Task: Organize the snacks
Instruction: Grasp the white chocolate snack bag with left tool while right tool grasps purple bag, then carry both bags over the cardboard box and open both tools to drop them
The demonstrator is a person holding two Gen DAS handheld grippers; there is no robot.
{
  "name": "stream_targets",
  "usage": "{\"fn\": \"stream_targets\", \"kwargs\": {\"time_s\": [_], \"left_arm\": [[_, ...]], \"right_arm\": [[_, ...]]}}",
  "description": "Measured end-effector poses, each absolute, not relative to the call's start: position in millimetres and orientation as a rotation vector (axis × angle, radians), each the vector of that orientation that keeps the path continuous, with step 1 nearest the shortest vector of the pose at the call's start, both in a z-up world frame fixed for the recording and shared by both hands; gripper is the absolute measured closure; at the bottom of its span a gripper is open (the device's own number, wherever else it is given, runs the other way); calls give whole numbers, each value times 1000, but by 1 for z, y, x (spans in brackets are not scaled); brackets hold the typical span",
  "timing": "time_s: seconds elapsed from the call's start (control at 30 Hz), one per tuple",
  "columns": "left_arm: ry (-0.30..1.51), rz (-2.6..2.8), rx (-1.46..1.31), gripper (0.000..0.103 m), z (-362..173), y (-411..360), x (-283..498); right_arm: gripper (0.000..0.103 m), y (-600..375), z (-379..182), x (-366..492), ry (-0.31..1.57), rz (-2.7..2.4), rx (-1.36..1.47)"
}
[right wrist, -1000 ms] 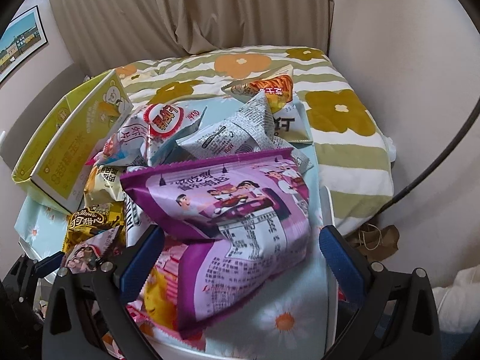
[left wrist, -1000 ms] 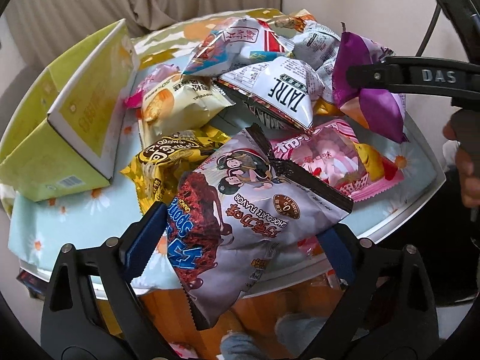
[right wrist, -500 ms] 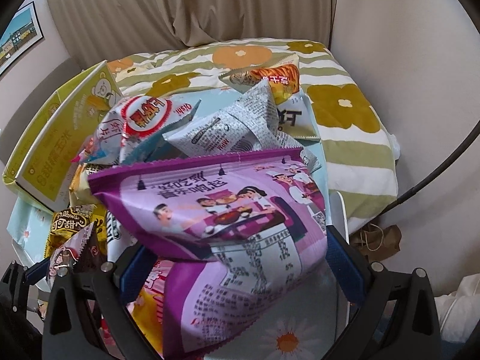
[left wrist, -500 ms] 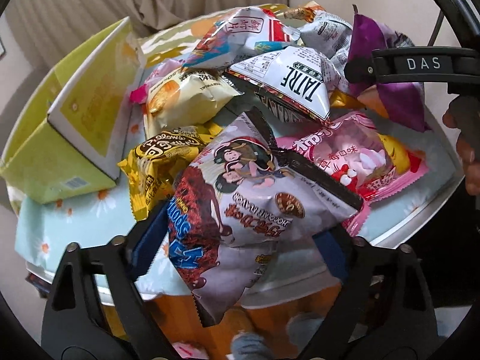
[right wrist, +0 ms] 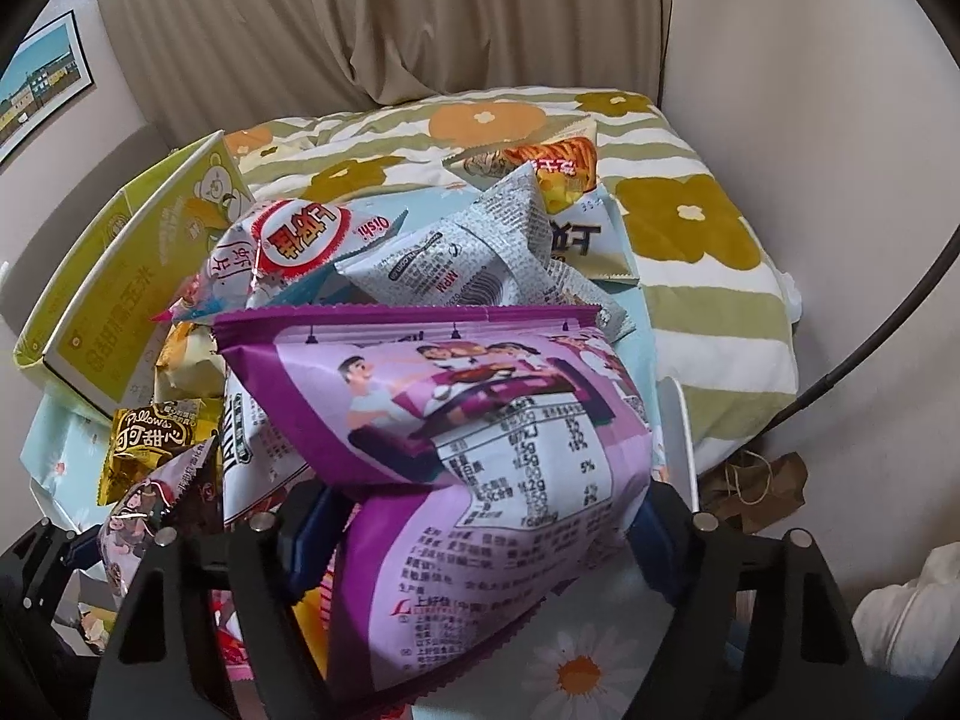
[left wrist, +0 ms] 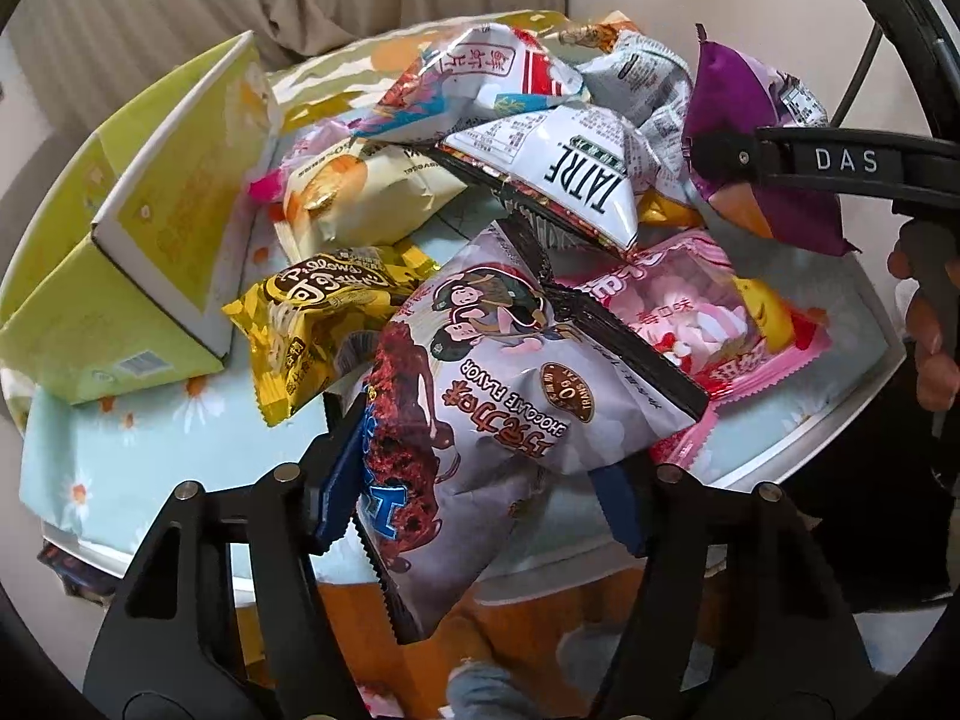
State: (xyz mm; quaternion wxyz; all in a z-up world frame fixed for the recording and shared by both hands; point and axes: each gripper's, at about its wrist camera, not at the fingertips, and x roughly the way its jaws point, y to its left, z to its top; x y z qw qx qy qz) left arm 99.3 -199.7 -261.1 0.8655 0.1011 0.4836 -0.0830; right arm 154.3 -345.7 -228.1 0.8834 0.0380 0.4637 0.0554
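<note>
**Inspector A:** We record the left gripper [left wrist: 480, 474] closing on a grey chocolate-flavour snack bag with cartoon figures [left wrist: 510, 396]. The bag sits between its blue pads, pinched and creased at the lower end, over the near edge of the desk [left wrist: 798, 426].

**Inspector B:** We confirm. The right gripper [right wrist: 480, 534] is likewise closing on a purple snack bag with a printed nutrition table [right wrist: 480, 450]. The bag is crumpled between the pads, so we read it as grasped.

**Inspector A:** From the left wrist view we see that purple bag held above the right side of the pile, clamped by the black arm marked DAS.

**Inspector B:** We note the other snacks heaped on the daisy-print cloth [left wrist: 120, 438]: a yellow "Pillows" packet [left wrist: 318, 324] just beside the grey bag, a pink marshmallow packet [left wrist: 690, 312] partly under it, and a white "TATRE" bag [left wrist: 576, 180] behind.

**Inspector A:** A yellow-green cardboard box [left wrist: 138, 252] lies tilted at the left of the pile. A person's fingers [left wrist: 927, 330] show at the right edge.
</note>
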Motion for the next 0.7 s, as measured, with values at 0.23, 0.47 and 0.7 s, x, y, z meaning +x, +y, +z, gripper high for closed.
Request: {"fn": "stream_targets", "kwargs": {"time_s": [0.23, 0.47, 0.7], "left_arm": [[979, -184, 194, 43, -242, -200, 84], [927, -192, 146, 44, -205, -195, 72], [826, -184, 92, 44, -154, -192, 68]], "right_arm": [[27, -346, -211, 143, 932, 118, 83], [27, -343, -178, 130, 886, 126, 70], [27, -336, -135, 123, 828, 149, 62]]}}
